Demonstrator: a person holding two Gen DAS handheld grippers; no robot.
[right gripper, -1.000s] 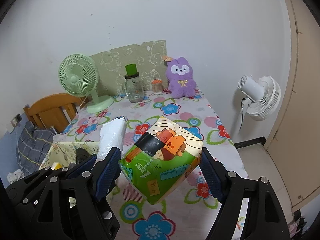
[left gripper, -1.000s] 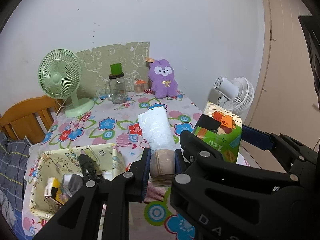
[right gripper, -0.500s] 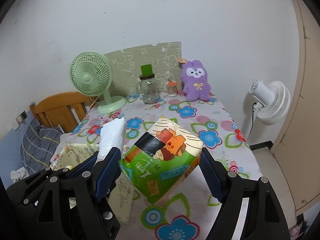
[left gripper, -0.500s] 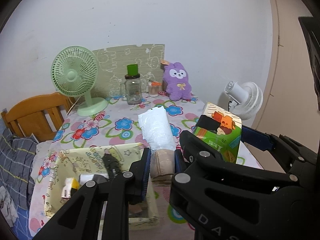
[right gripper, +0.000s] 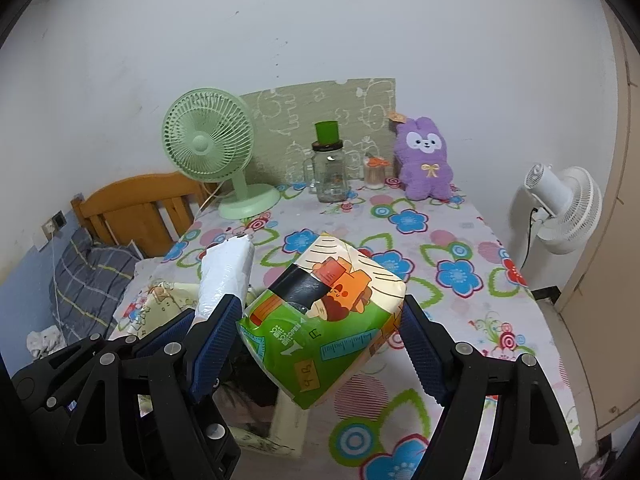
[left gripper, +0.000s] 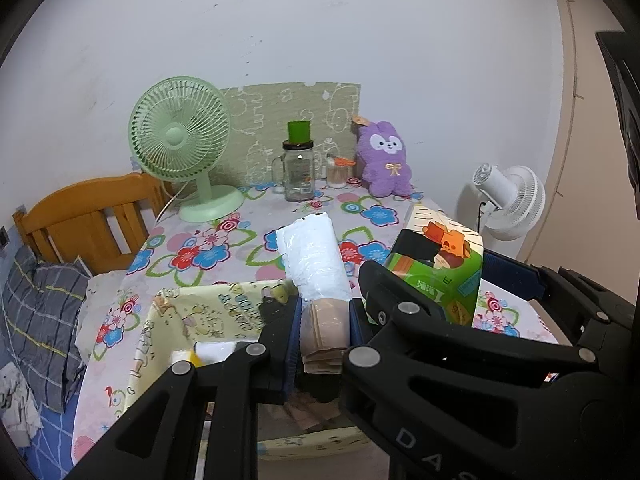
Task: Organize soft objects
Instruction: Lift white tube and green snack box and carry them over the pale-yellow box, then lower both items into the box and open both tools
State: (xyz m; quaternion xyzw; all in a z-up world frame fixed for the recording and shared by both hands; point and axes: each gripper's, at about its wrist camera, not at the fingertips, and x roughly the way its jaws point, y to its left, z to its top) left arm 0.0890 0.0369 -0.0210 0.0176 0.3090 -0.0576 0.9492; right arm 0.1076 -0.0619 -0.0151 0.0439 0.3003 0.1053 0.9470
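My left gripper (left gripper: 324, 328) is shut on a white plastic-wrapped roll (left gripper: 314, 258) with a tan end, held above a pale yellow fabric storage box (left gripper: 168, 336). My right gripper (right gripper: 320, 328) is shut on a green and cream tissue pack (right gripper: 320, 320), held above the flowered table just right of the box. The tissue pack also shows in the left wrist view (left gripper: 438, 264), and the roll in the right wrist view (right gripper: 224, 276). A purple plush rabbit (right gripper: 424, 164) sits at the table's back right.
At the back stand a green desk fan (right gripper: 216, 148), a glass jar with a green lid (right gripper: 329, 168) and a small jar (right gripper: 375, 172). A white floor fan (right gripper: 560, 208) stands right of the table. A wooden headboard (right gripper: 132, 208) and bedding lie left.
Both grippers have pulled back and to the left with their loads. The storage box now lies under the left gripper, and the table's back items look farther away.
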